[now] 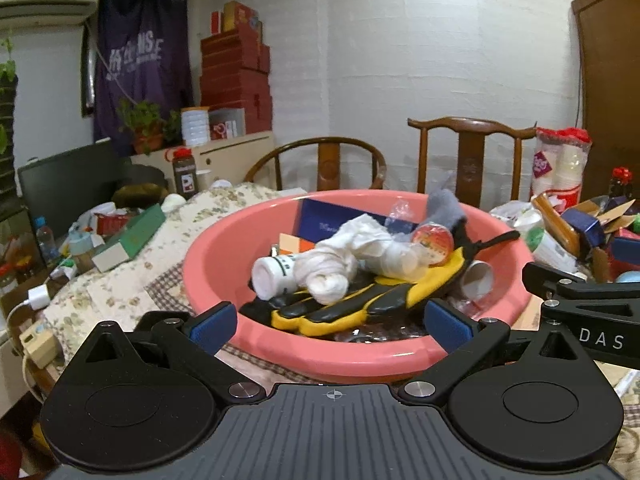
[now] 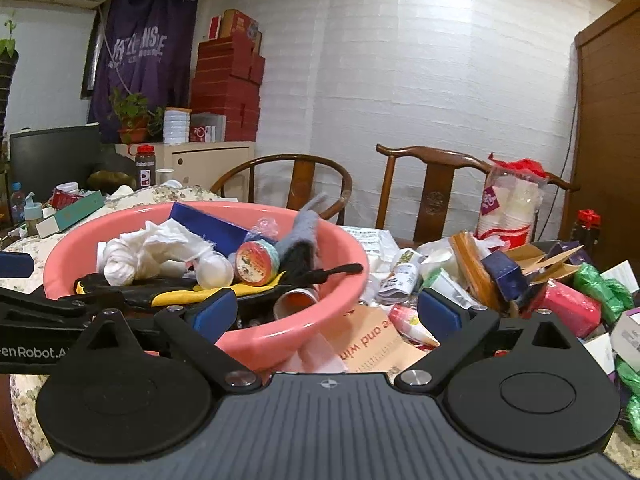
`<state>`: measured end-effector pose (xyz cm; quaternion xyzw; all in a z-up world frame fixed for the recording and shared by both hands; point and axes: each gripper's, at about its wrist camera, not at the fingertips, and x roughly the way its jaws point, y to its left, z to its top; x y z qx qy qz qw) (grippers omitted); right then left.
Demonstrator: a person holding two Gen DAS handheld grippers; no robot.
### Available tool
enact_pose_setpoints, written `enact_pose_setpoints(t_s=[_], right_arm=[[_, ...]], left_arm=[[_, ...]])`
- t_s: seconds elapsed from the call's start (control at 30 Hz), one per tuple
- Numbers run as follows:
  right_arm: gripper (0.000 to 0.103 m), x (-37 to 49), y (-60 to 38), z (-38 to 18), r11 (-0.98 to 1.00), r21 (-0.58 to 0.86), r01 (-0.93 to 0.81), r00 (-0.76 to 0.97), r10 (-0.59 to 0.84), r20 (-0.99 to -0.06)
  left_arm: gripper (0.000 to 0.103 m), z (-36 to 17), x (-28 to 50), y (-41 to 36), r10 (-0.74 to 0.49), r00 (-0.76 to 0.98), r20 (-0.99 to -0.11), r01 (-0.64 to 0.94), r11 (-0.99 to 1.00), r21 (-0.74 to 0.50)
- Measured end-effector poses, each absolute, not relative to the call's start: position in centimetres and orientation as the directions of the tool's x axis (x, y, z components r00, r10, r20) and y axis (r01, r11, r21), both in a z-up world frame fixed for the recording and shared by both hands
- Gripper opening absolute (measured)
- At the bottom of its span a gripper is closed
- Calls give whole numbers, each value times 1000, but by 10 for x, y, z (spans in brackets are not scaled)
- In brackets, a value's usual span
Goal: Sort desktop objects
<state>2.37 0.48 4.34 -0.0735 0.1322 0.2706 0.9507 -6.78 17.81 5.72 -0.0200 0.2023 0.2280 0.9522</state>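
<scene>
Pink plastic basin on a floral tablecloth, filled with sorted items: yellow-and-black glove, white pill bottle, wadded white cloth, roll of tape, blue box, grey sock. Left gripper before the basin's near rim, jaws spread wide, nothing between. Right gripper at the basin's right edge, jaws likewise wide, empty. Unsorted clutter to the right: stack of paper cups, green bags, pink packet.
</scene>
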Motion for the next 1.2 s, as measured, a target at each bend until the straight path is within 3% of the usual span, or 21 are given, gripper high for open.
enact_pose_setpoints(t_s=[0.83, 1.2], right_arm=[[100, 11, -41, 40, 865, -40, -501, 843, 477, -247], [101, 9, -36, 38, 847, -41, -531, 826, 505, -251]], left_arm=[[103, 58, -74, 137, 420, 823, -381, -428, 901, 68], [103, 51, -82, 143, 435, 799, -414, -452, 890, 63]])
